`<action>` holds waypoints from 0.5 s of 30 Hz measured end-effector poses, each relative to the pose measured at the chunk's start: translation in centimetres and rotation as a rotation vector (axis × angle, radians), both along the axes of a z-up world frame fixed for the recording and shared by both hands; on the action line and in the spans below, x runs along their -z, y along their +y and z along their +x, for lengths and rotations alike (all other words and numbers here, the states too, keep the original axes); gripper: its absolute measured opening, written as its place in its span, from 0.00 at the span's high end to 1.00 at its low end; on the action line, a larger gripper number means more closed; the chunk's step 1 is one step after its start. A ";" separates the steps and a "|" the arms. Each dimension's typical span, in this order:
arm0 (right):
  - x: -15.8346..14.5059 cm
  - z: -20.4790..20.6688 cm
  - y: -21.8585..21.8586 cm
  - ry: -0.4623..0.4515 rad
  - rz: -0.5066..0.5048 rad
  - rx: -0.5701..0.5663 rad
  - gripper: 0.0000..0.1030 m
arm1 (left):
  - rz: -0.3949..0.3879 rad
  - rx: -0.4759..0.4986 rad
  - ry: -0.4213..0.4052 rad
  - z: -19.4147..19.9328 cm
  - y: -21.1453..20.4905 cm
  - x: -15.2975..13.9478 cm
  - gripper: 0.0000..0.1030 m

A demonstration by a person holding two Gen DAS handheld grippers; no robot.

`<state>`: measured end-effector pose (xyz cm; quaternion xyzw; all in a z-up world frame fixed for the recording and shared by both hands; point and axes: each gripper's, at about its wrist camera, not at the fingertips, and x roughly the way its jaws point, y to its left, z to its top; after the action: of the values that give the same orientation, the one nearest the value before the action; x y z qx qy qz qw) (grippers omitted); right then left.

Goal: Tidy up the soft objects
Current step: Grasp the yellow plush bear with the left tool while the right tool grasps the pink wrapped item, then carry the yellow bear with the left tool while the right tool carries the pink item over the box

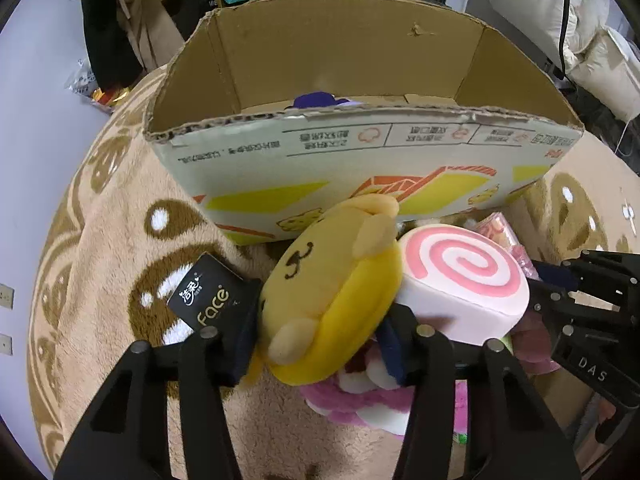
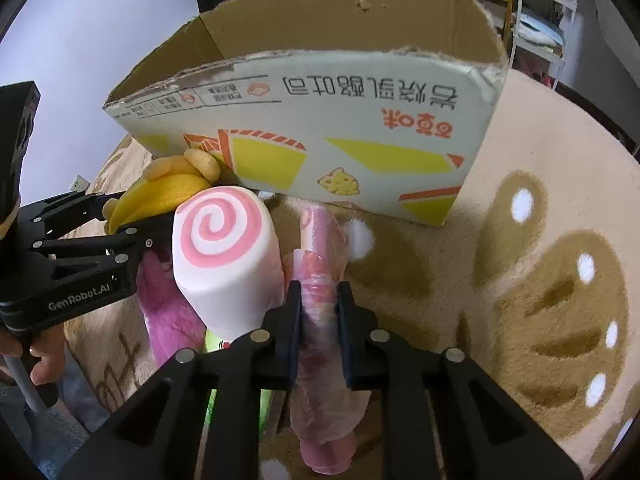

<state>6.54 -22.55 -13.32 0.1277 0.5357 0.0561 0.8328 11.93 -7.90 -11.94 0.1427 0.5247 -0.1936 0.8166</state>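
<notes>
Between the pads of the left claw (image 1: 320,344) sits a yellow plush toy (image 1: 332,300), clamped from both sides and lifted just in front of the cardboard box (image 1: 360,152). Its right neighbour, touching it, is a white foam roll with a pink spiral (image 1: 464,276). Next to the roll, the right claw (image 2: 320,312) is clenched on a pink toy wrapped in clear plastic (image 2: 320,264). Below them lies a pink and white plush (image 1: 360,404) on the beige carpet with brown pattern (image 2: 540,280). A black tissue pack (image 1: 204,296) lies left of the yellow toy. Inside the box a purple thing (image 1: 316,100) shows.
</notes>
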 end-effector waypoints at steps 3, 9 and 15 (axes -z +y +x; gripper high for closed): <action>-0.5 -0.1 -0.4 -0.017 -0.002 0.015 0.84 | -0.017 -0.022 -0.003 -0.2 0.6 -0.5 0.54; -2.5 -1.2 -1.4 -0.076 -0.002 0.048 0.84 | -0.048 -0.066 -0.047 -1.1 2.3 -2.3 0.54; -5.5 -3.0 -1.4 -0.180 -0.009 0.081 0.84 | -0.077 -0.108 -0.112 -2.7 3.3 -4.4 0.54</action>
<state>3.52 -23.90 -7.85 0.1397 0.4535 0.0313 0.8797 9.21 -4.55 -7.57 0.0932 0.4773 -0.1609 0.8589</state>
